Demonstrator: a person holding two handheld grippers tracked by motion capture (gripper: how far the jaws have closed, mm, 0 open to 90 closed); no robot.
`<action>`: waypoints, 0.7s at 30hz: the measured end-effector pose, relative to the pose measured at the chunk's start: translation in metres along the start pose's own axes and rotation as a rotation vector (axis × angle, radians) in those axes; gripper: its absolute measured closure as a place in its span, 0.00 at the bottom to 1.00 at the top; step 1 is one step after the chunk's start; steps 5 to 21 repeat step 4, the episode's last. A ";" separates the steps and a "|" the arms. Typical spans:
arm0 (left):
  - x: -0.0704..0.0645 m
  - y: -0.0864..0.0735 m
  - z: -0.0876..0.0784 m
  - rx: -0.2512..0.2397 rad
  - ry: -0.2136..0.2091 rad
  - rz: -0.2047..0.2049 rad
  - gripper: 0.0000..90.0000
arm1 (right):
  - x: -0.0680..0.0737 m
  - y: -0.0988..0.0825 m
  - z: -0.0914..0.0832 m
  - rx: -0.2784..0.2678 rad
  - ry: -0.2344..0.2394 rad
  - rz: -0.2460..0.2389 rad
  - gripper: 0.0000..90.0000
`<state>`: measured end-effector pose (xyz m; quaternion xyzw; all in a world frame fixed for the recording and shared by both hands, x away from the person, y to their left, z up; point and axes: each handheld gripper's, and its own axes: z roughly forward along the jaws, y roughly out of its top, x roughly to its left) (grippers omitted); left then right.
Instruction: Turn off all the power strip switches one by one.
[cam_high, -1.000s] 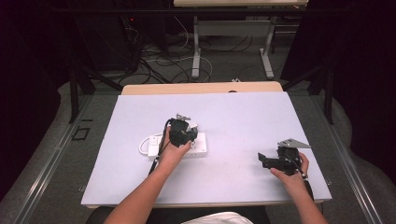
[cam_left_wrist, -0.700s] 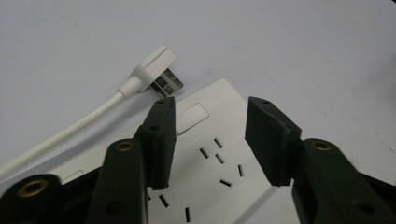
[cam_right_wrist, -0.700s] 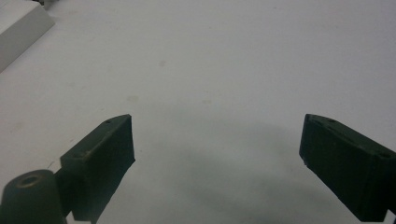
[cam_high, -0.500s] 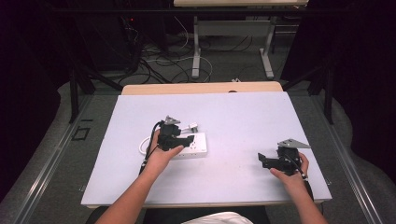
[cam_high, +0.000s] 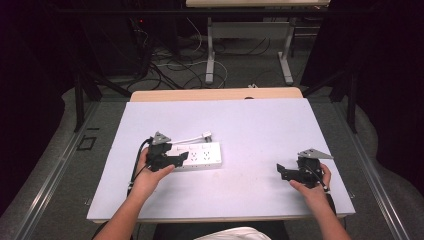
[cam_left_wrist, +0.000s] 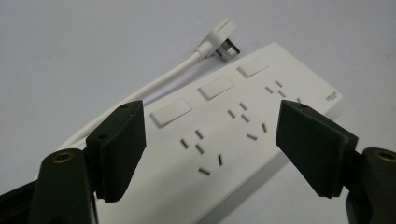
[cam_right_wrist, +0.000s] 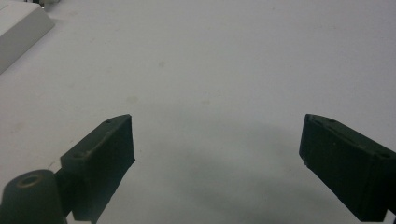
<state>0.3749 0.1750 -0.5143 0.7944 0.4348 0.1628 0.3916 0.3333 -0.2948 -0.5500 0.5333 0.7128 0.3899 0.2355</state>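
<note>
Sliding leftward, left gripper (cam_high: 176, 159) has just opened above power strip (cam_high: 200, 156).

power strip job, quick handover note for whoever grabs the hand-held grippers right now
Left hand-held gripper: jaws have just been opening, now open over the near end of the power strip, pads not pressing it.
Right hand-held gripper: open, nothing between the jaws, over bare table.
The plug lies loose beside the strip, in no socket.
Left: probably plugging in or moving the strip.
</note>
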 end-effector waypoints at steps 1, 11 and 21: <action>0.002 -0.003 -0.004 -0.005 0.003 -0.004 0.27 | 0.000 0.000 0.000 -0.001 0.001 -0.004 0.11; 0.009 -0.010 -0.015 -0.031 0.009 -0.037 0.24 | 0.000 0.000 0.000 0.001 0.002 -0.002 0.11; 0.009 -0.010 -0.015 -0.031 0.009 -0.037 0.24 | 0.000 0.000 0.000 0.001 0.002 -0.002 0.11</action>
